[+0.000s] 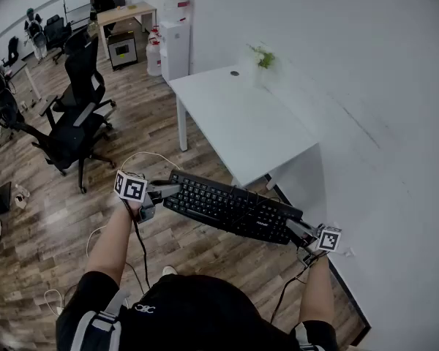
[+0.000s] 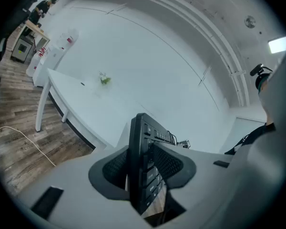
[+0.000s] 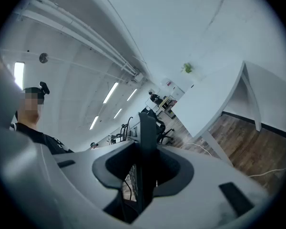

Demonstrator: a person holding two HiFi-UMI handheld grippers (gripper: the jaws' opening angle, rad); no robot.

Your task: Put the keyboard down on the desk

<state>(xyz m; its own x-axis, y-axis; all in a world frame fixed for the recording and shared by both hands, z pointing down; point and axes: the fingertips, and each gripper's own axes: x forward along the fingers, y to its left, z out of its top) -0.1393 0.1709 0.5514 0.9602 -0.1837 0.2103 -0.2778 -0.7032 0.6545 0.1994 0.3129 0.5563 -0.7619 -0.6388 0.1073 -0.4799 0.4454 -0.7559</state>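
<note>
**Keyboard held in the air at both ends, short of the desk's near edge**

The white desk [image 1: 241,126] is seen running away from the person, with its right long edge set against the white wall [image 1: 366,86]. Its left long edge and its near short edge stand free over the wooden floor [image 1: 146,115]. A broad stretch of white top lies between the near edge and a small green plant [image 1: 264,58] at the far end; a small dark round spot [image 1: 235,72] is seen near the far corner. To the left, a black office chair [image 1: 77,119] stands well apart from the desk, with open floor between them. A white cable [image 1: 143,156] lies looped on the floor near the desk's front leg.

The black keyboard [image 1: 230,207] is held in the air, just in front of the desk's near edge and apart from the top, roughly level and slanted across the head view. Its left end is pinched by the left gripper [image 1: 168,191], and its right end by the right gripper [image 1: 300,232].

In the left gripper view the keyboard is seen edge-on between the dark pads [image 2: 174,163], which are pressed on its two faces. In the right gripper view the same thin edge is clamped between that gripper's pads [image 3: 174,168]. A dark cable is bunched on the keys near the middle.
</note>
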